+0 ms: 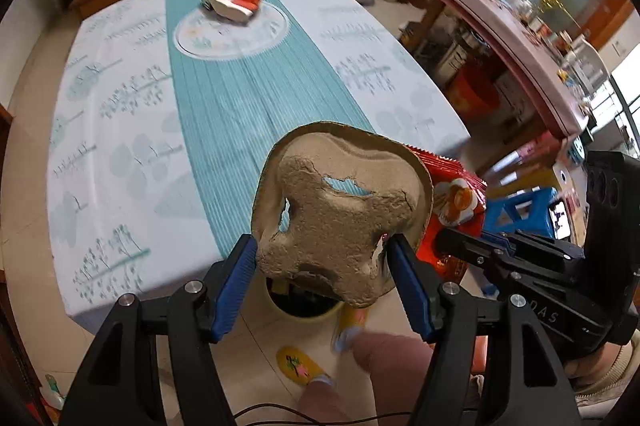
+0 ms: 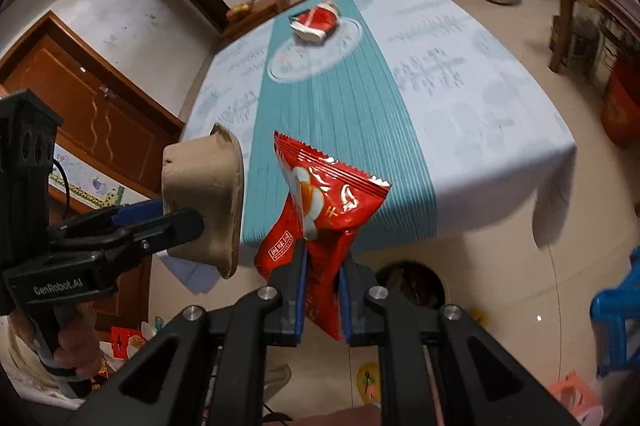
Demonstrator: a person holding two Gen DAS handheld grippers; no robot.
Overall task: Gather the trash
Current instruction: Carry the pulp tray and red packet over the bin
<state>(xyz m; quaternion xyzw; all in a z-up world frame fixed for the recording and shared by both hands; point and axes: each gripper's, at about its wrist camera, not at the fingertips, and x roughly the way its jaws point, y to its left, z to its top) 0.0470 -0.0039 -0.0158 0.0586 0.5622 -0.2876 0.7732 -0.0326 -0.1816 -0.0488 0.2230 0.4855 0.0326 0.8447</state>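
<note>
Brown moulded pulp fills the left gripper point(image 1: 322, 250): its 2 blue pads press on either side of a torn pulp tray point(image 1: 340, 214), held clear of the table with 2 ragged holes showing the cloth behind. In the right wrist view the same tray point(image 2: 208, 201) sits at 9 o'clock, seen edge-on.

The right gripper point(image 2: 322, 266) is clamped nearly shut on a red snack wrapper point(image 2: 324, 201), which sticks up from the pads toward 12 o'clock. In the left wrist view the wrapper point(image 1: 452, 201) peeks out at 3 o'clock, just behind the tray.

Below both grippers a round bin point(image 2: 416, 284) stands on the tiled floor point(image 2: 500, 286) off the table's near edge.

On the table point(image 1: 120, 129), at 12 o'clock, a crushed red carton point(image 1: 234, 1) lies on a round mat point(image 1: 248, 41).
</note>
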